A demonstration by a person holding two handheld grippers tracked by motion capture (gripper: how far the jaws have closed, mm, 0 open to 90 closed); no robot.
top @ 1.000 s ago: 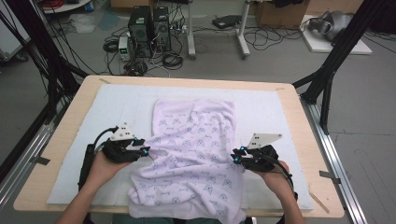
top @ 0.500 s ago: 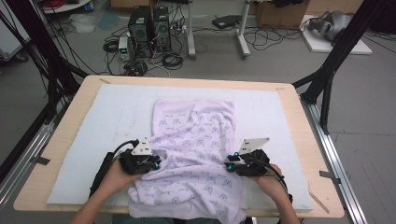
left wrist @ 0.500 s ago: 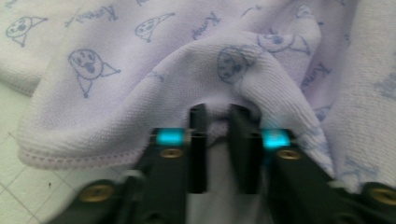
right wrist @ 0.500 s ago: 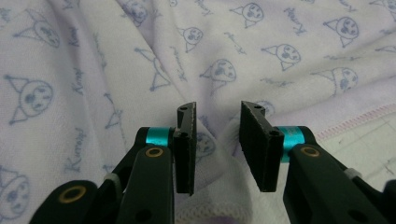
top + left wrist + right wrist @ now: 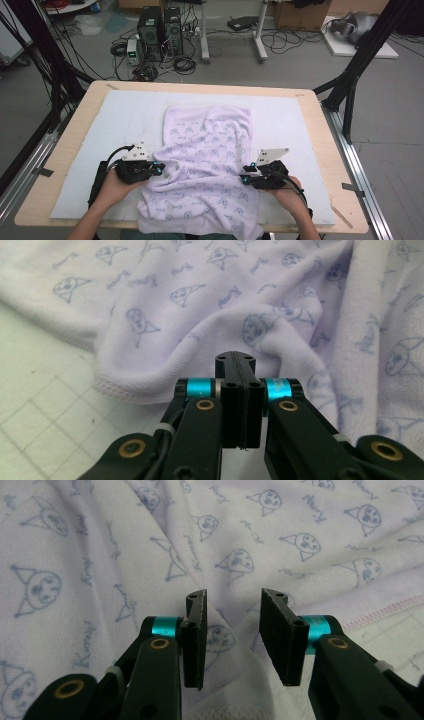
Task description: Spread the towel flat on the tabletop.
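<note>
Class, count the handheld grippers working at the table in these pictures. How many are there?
2. The left gripper is at the lilac towel's left edge; the right gripper is at its right edge.

lilac towel (image 5: 207, 150) with blue cartoon print

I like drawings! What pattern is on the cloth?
Pale lilac soft cloth with blue cartoon faces; right gripper view.
</note>
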